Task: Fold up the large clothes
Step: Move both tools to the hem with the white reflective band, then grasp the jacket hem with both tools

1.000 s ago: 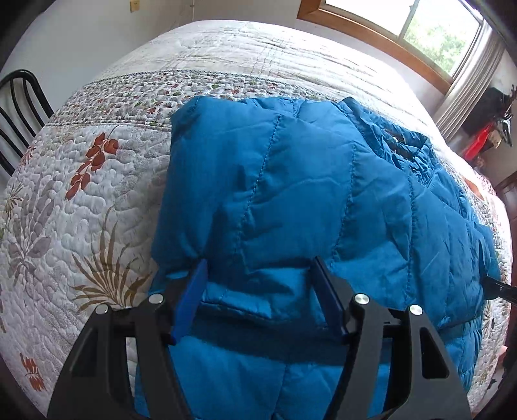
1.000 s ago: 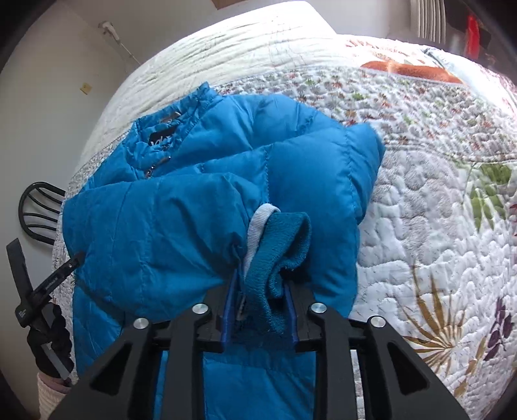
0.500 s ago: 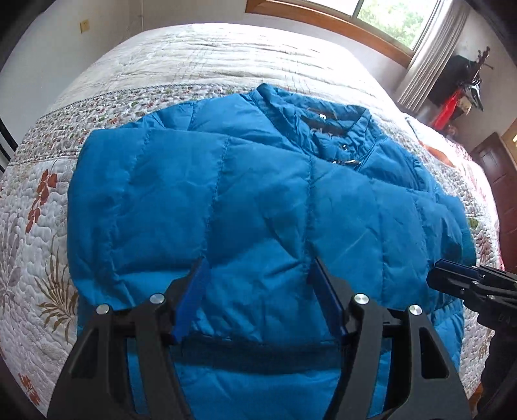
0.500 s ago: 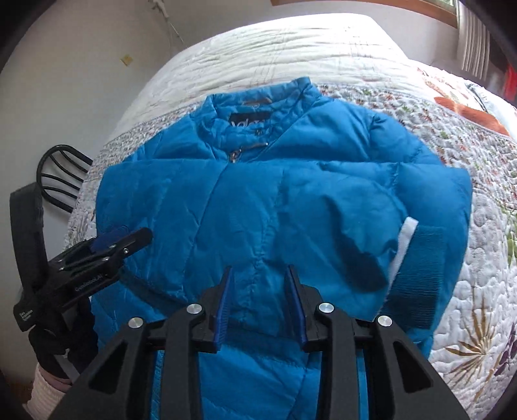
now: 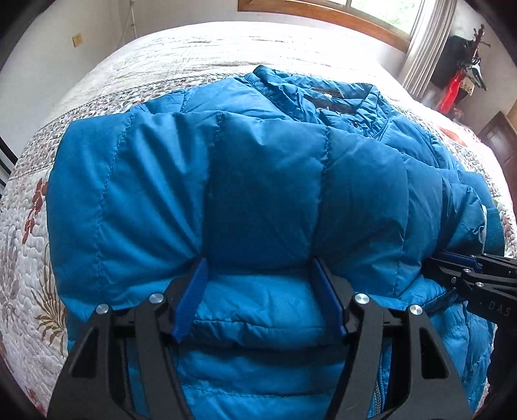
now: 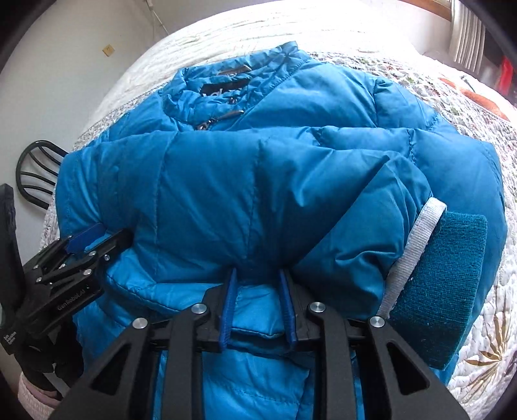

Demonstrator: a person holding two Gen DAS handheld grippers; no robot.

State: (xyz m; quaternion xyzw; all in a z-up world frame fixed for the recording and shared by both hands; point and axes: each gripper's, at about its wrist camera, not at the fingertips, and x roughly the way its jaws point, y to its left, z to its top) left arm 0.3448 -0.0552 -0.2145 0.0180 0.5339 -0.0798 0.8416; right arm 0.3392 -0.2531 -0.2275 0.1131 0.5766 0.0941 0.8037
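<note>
A blue quilted puffer jacket lies on the quilted bed, collar at the far side, both sleeves folded across its front. In the right wrist view the jacket fills the middle and a dark knit cuff lies at the right. My left gripper is open, its fingers pushed against the folded sleeve's near edge. My right gripper has its jaws partly apart with jacket fabric between them. The left gripper also shows in the right wrist view, and the right gripper shows in the left wrist view.
The floral quilt covers the bed around the jacket. A black chair stands by the wall at the left. A window with a wooden sill is beyond the bed, and dark furniture with a red item stands at the right.
My right gripper let go of the knit cuff, which now lies on the jacket's right side. Both grippers moved in close to the folded sleeves' near edge.
</note>
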